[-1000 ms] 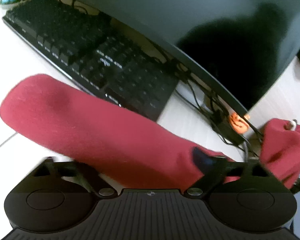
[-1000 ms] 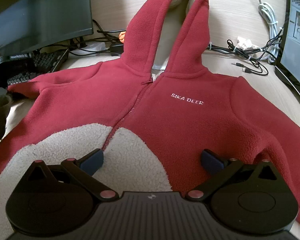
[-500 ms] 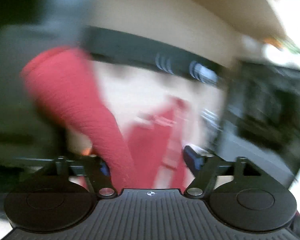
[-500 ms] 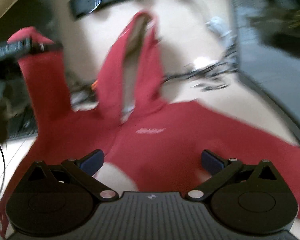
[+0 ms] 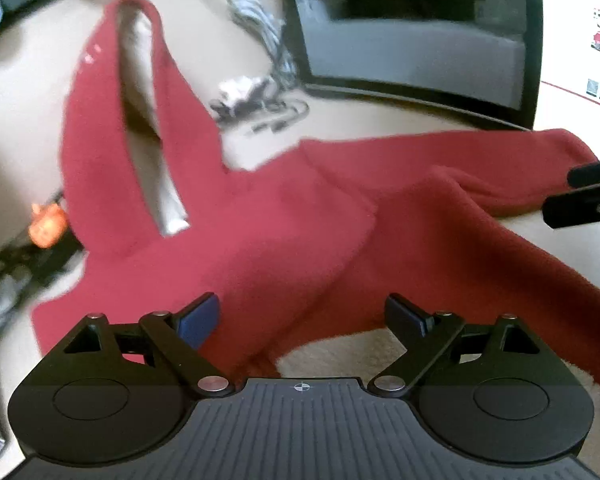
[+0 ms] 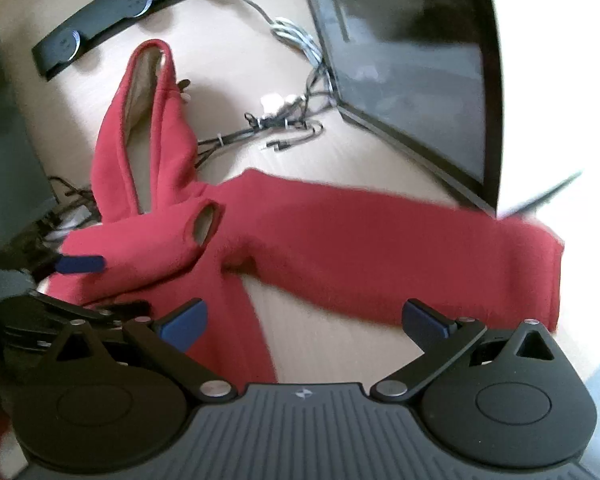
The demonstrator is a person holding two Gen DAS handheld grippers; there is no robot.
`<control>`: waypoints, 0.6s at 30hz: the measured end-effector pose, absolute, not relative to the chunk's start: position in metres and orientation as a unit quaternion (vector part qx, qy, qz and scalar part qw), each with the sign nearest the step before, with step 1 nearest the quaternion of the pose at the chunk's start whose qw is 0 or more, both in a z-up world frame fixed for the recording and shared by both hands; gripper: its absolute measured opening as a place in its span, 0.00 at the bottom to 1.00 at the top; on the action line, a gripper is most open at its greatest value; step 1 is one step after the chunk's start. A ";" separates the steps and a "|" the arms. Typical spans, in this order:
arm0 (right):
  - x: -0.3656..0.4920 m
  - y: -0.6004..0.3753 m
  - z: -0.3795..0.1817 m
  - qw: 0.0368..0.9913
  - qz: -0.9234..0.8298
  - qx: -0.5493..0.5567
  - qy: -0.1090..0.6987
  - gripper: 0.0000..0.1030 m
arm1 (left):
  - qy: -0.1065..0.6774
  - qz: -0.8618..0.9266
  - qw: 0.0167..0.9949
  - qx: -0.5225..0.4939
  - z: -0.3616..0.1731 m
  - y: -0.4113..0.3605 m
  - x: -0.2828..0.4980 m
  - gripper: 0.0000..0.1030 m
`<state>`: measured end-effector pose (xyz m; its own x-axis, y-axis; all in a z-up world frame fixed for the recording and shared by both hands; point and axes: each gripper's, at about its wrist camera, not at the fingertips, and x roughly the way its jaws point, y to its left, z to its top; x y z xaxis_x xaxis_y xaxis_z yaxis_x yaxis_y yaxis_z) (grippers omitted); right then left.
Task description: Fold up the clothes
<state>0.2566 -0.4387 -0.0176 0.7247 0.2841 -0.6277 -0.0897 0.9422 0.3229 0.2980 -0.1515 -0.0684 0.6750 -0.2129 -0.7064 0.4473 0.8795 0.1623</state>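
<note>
A red fleece hoodie (image 5: 260, 216) lies on a light wooden desk, hood (image 5: 140, 120) pointing away. One sleeve (image 6: 156, 248) is folded across the chest, its cuff opening up. The other sleeve (image 6: 400, 248) stretches out to the right. My left gripper (image 5: 302, 318) is open and empty just above the folded sleeve. My right gripper (image 6: 304, 320) is open and empty above the desk beside the outstretched sleeve; its fingers show at the right edge of the left wrist view (image 5: 588, 196). The left gripper's blue pads show in the right wrist view (image 6: 80, 264).
A dark monitor (image 6: 412, 60) stands at the right, close to the outstretched sleeve's cuff. Loose cables (image 6: 276, 132) and a white cord lie between hood and monitor. A black bar (image 6: 112, 12) lies at the desk's back. An orange object (image 5: 46, 228) sits left among cables.
My left gripper carried the left sleeve up and over onto the hoodie's chest and let it go; it now stands open. My right gripper moved right, toward the outstretched sleeve.
</note>
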 end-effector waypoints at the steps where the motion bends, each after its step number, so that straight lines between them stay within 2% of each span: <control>1: 0.255 -0.444 -0.020 0.913 0.103 0.154 0.363 1.00 | 0.363 -0.183 0.901 0.152 -0.068 -0.150 0.296 0.91; 10: 0.266 -0.492 -0.038 0.833 0.043 0.365 0.413 1.00 | 0.382 -0.162 0.903 0.111 -0.067 -0.141 0.266 0.95; 18: 0.293 -0.492 -0.048 0.854 -0.010 0.392 0.341 1.00 | 0.413 -0.129 0.901 0.037 -0.077 -0.113 0.259 0.95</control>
